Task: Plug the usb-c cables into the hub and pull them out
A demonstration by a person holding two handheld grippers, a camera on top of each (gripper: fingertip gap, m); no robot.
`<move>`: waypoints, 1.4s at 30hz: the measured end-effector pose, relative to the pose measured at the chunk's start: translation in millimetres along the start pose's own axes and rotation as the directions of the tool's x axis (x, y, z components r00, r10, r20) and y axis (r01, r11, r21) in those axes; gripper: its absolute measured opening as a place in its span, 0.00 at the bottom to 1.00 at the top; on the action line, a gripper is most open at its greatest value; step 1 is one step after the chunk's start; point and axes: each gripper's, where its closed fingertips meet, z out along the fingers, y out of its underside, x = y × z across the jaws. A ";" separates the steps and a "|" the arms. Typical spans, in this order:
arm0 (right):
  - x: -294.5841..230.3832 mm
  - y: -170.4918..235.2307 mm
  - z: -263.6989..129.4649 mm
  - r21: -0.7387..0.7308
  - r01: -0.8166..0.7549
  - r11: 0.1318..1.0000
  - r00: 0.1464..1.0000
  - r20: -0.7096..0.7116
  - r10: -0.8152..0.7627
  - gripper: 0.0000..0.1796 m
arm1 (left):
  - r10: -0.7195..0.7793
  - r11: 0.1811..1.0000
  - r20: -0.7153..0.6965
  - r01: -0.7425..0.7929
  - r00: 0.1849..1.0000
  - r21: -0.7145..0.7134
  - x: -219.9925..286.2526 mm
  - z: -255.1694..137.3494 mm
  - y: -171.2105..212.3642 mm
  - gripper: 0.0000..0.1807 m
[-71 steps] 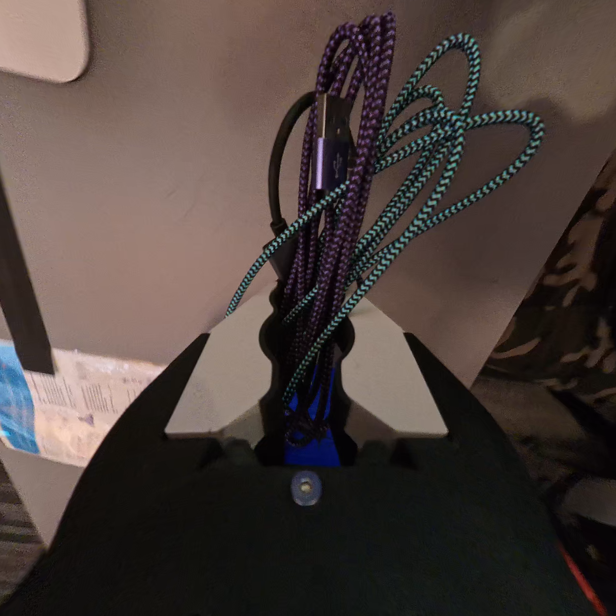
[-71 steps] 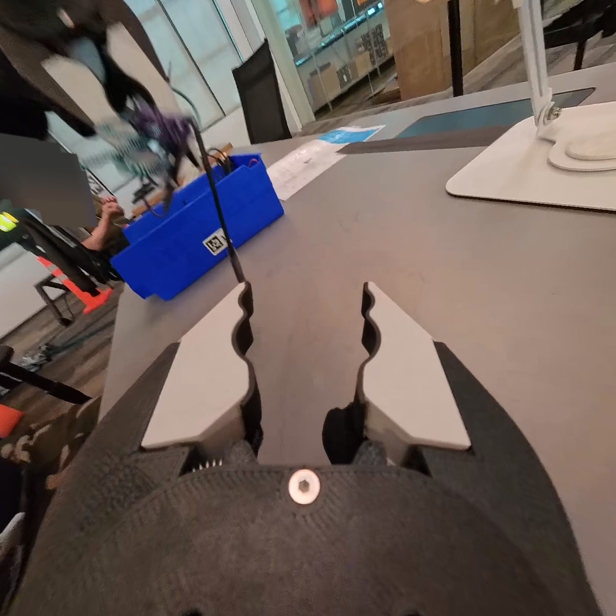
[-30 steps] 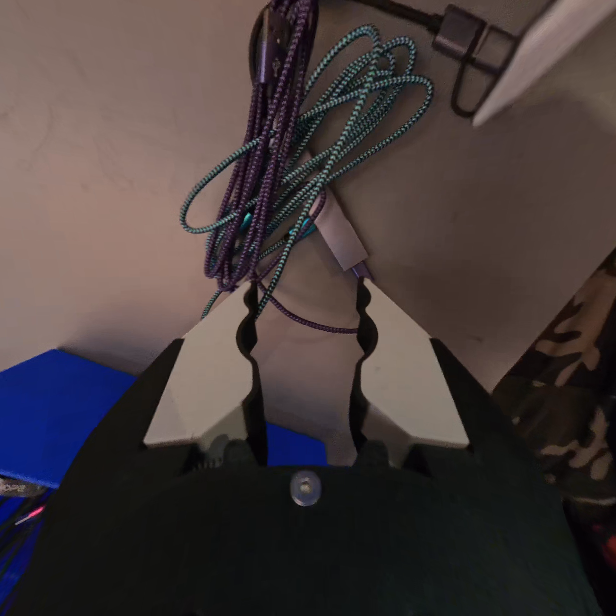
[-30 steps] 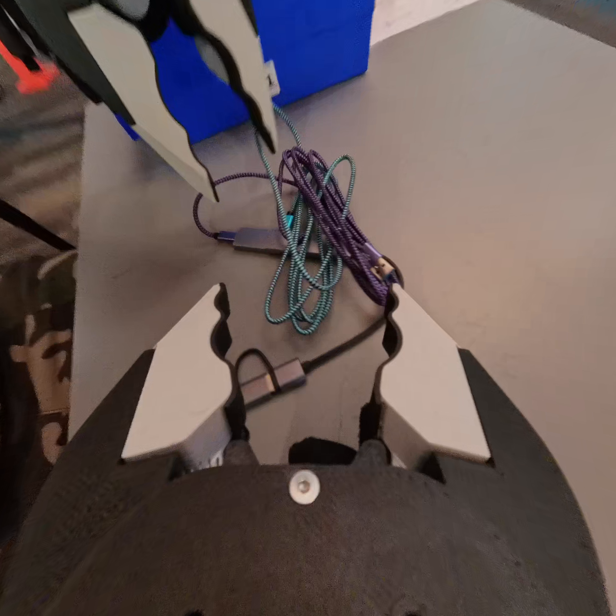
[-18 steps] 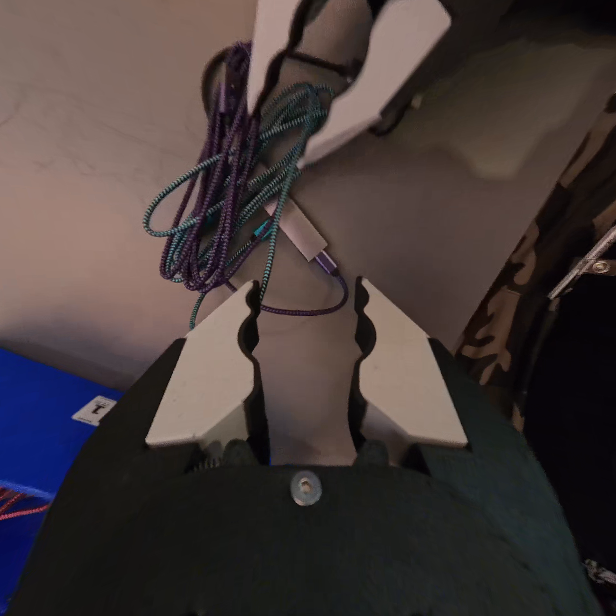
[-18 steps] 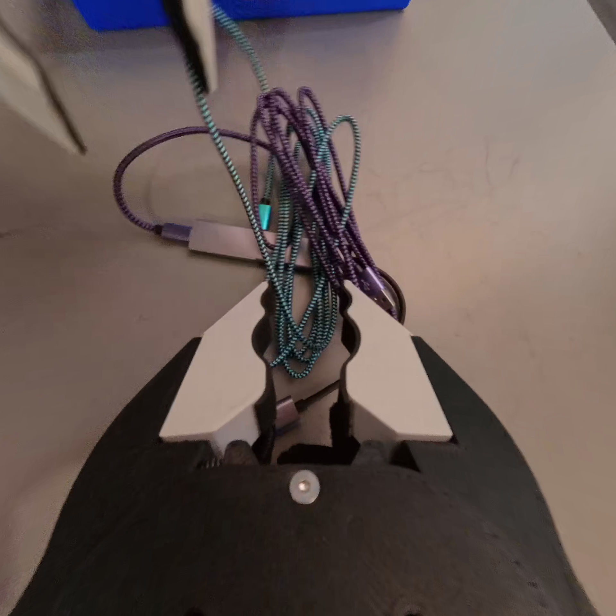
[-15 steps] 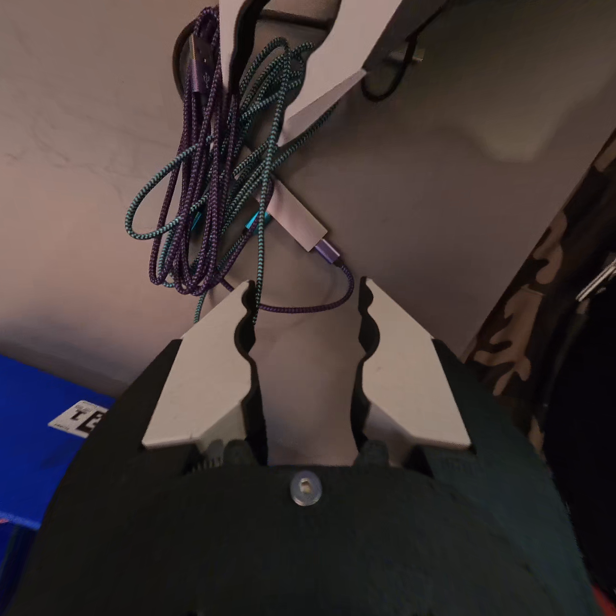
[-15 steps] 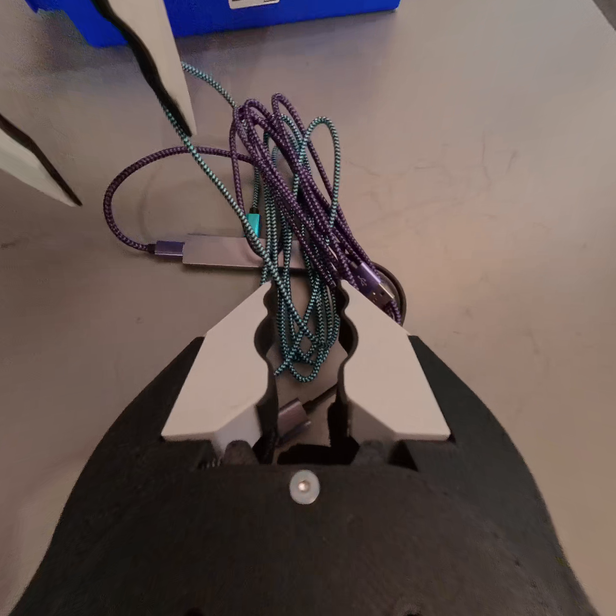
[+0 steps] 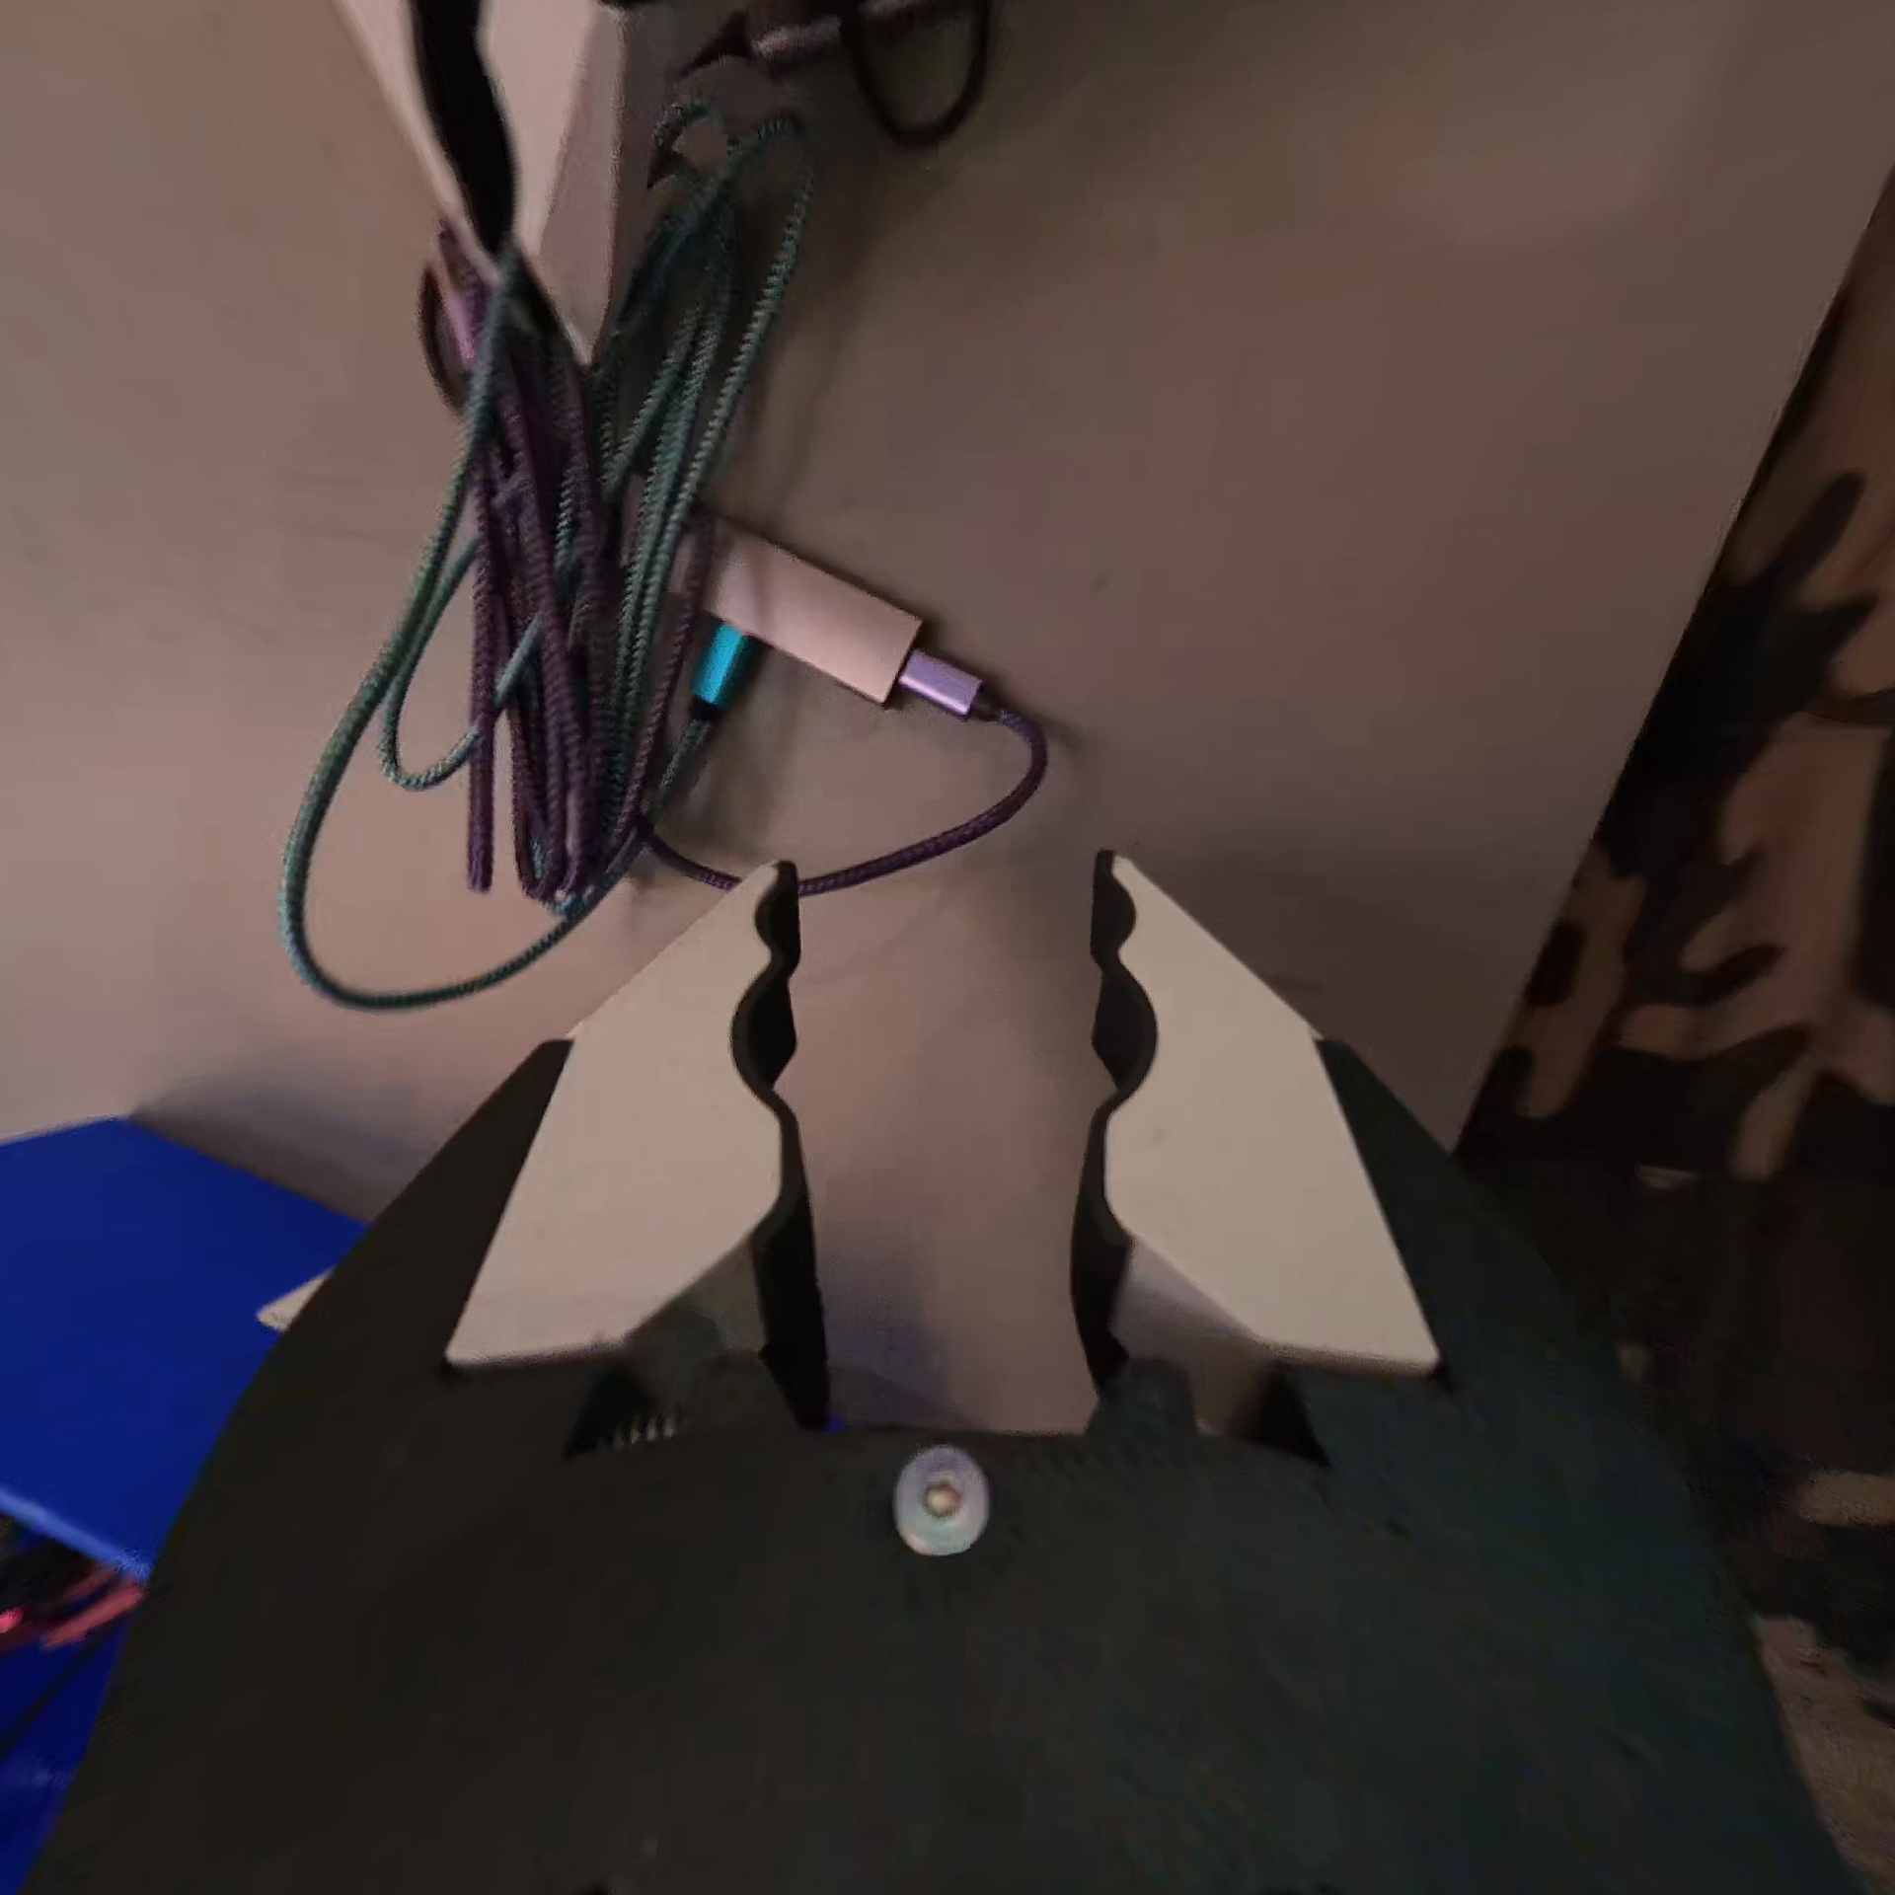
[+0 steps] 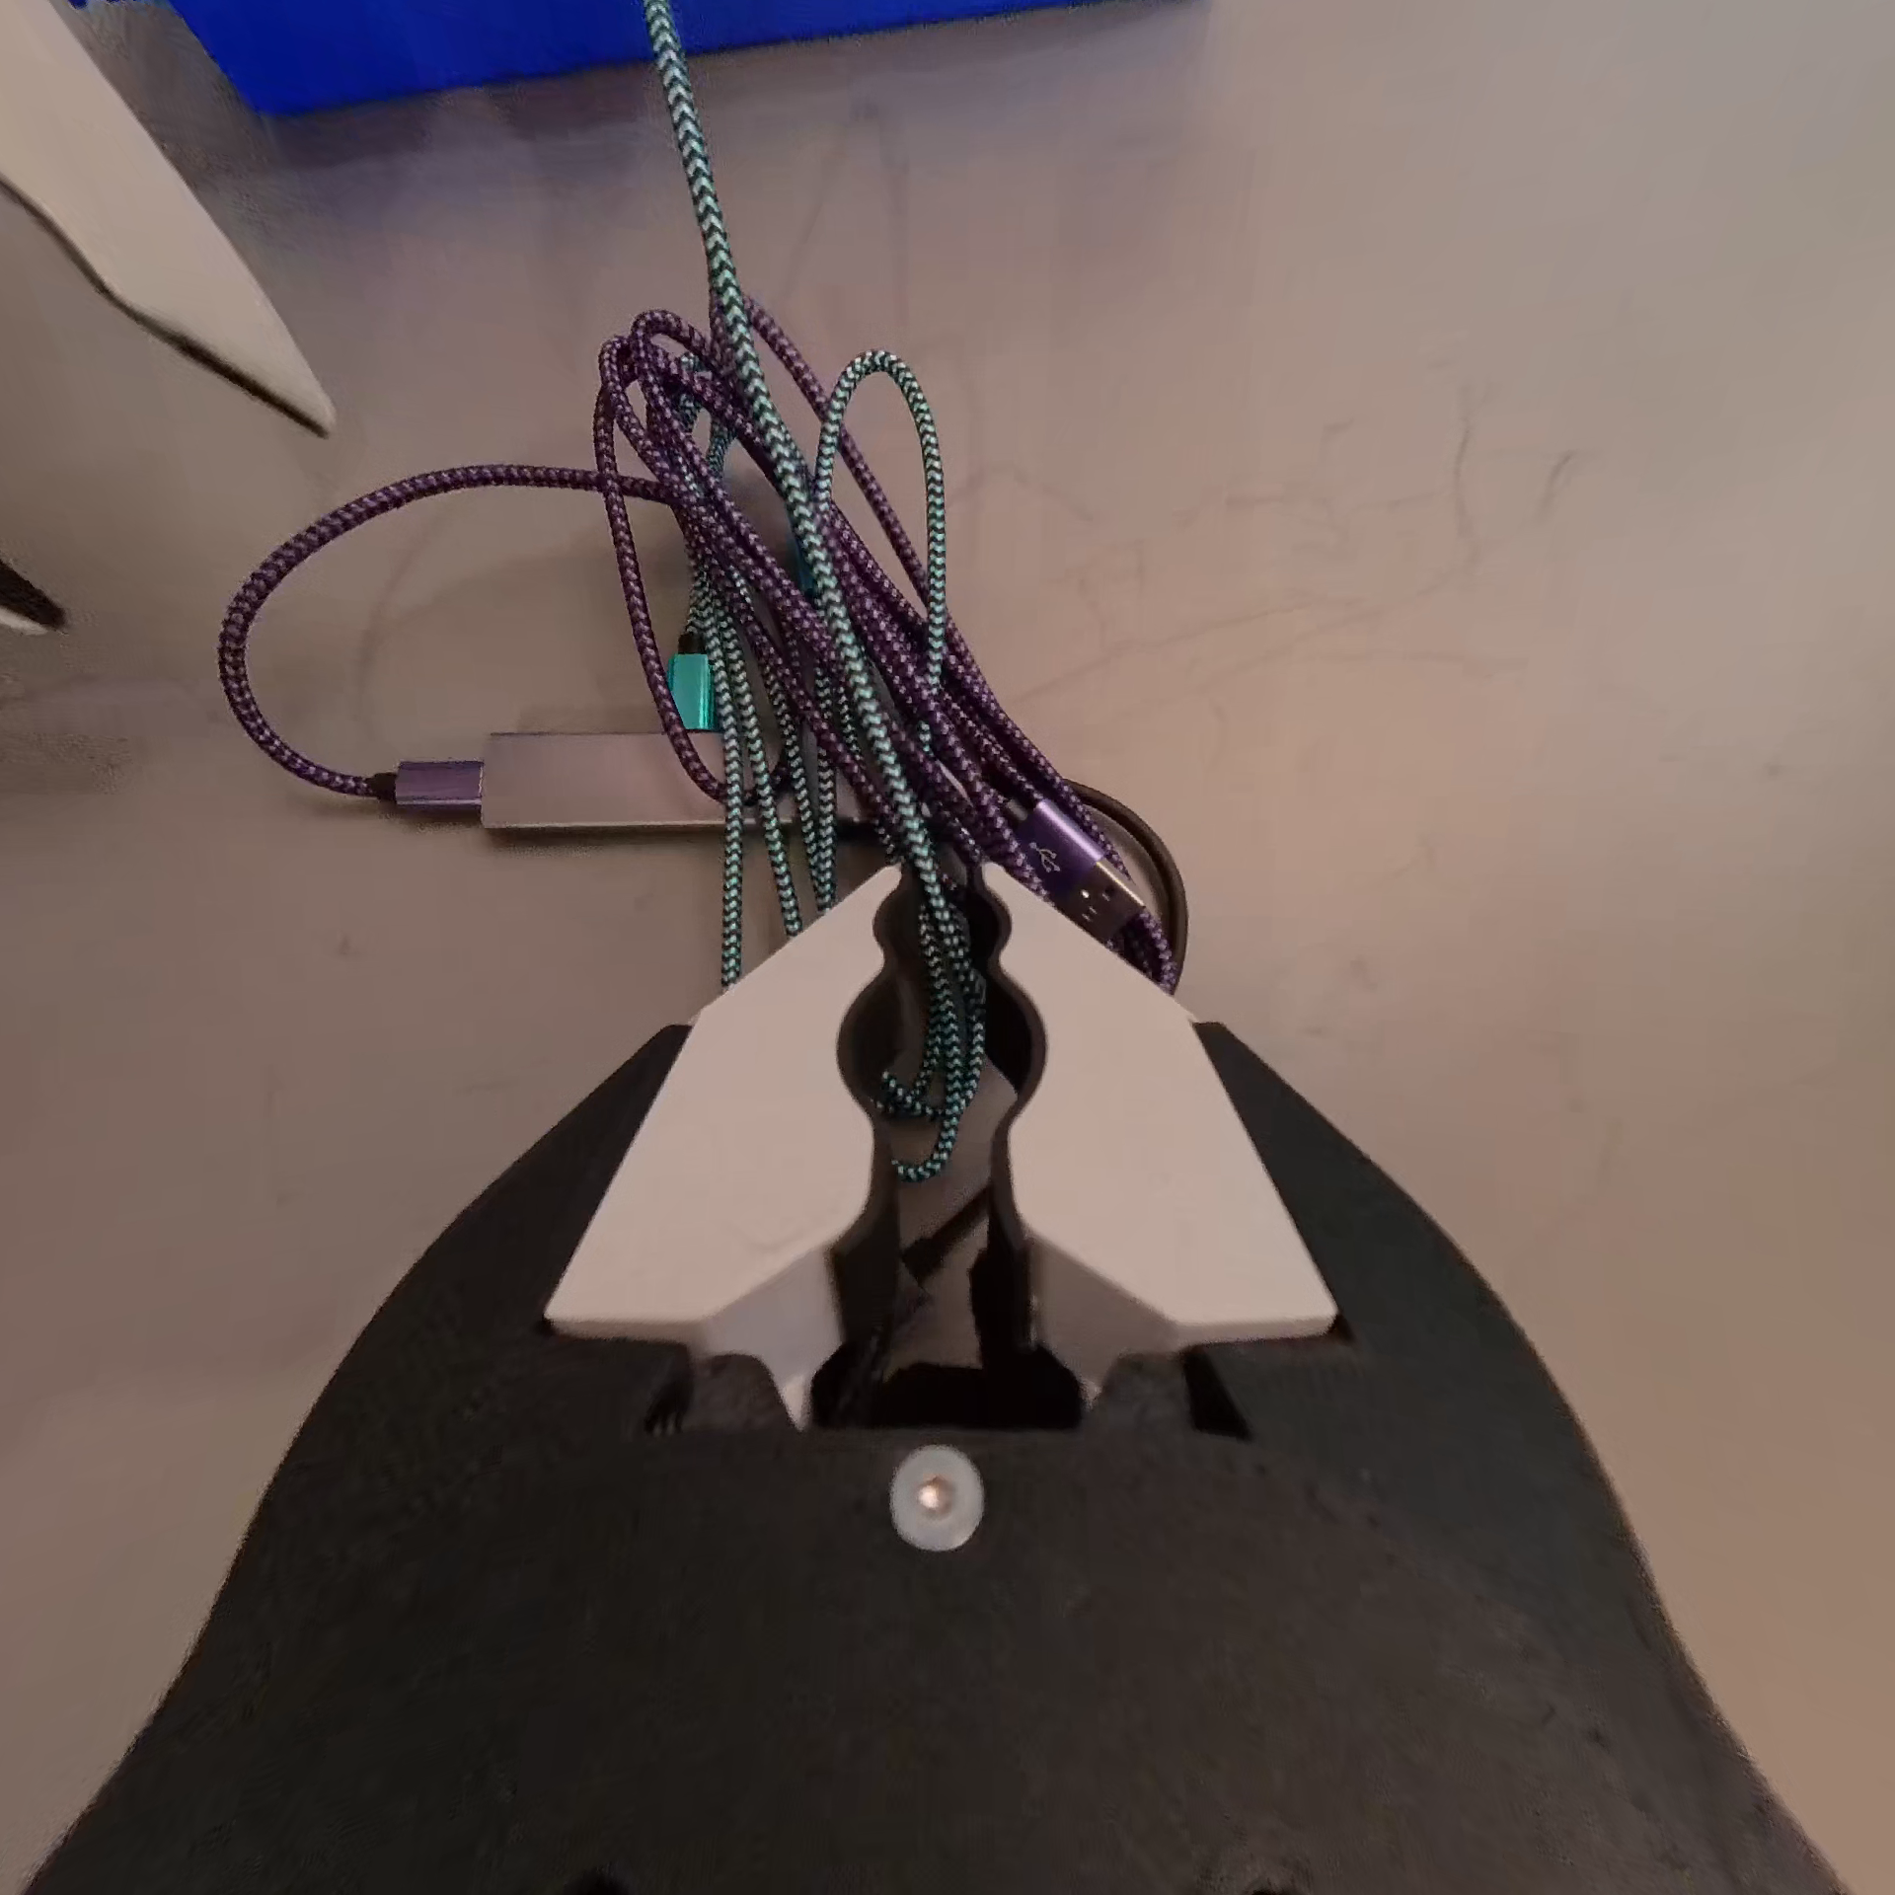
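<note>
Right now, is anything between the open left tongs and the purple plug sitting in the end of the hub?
Nothing solid. Ahead of the left tongs, only a loop of the purple cable crosses the gap before the purple plug in the hub. The tangled bundle lies off to the side.

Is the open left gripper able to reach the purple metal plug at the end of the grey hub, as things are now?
Probably yes. The left gripper is open and empty, and the purple metal plug in the flat grey hub lies just ahead, with only its own purple braided cable looping between.
</note>
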 end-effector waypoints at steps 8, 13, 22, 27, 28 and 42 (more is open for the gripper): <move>-1.5 -7.5 -16.9 0.067 -0.015 0.998 0.999 -0.047 0.018 0.23 | 0.190 0.977 0.088 -0.179 0.978 -0.113 -2.8 36.8 4.0 0.08; -29.2 -29.8 -46.1 0.217 0.221 0.951 0.975 -0.085 -0.207 0.25 | 0.161 0.987 0.045 -0.161 0.986 0.011 -5.0 20.4 -15.5 0.00; -63.0 -43.0 -4.1 0.150 0.688 0.710 0.726 -0.139 -0.674 0.17 | 0.146 0.979 -0.069 -0.134 0.987 0.152 -11.6 -13.5 -32.8 0.00; -61.8 -47.5 10.1 0.126 0.755 0.644 0.656 -0.119 -0.745 0.06 | 0.145 0.976 -0.092 -0.128 0.985 0.175 -15.2 -23.9 -30.8 0.00; -60.7 -50.6 9.8 0.132 0.747 0.651 0.664 -0.130 -0.736 0.06 | 0.118 0.980 -0.098 -0.100 0.988 0.173 -18.8 -25.1 -28.2 0.00; -26.1 -77.1 2.6 -0.127 0.635 0.762 0.615 -0.514 -0.598 0.03 | -0.503 0.812 -0.018 0.479 0.864 0.332 -69.1 -32.4 -52.4 0.17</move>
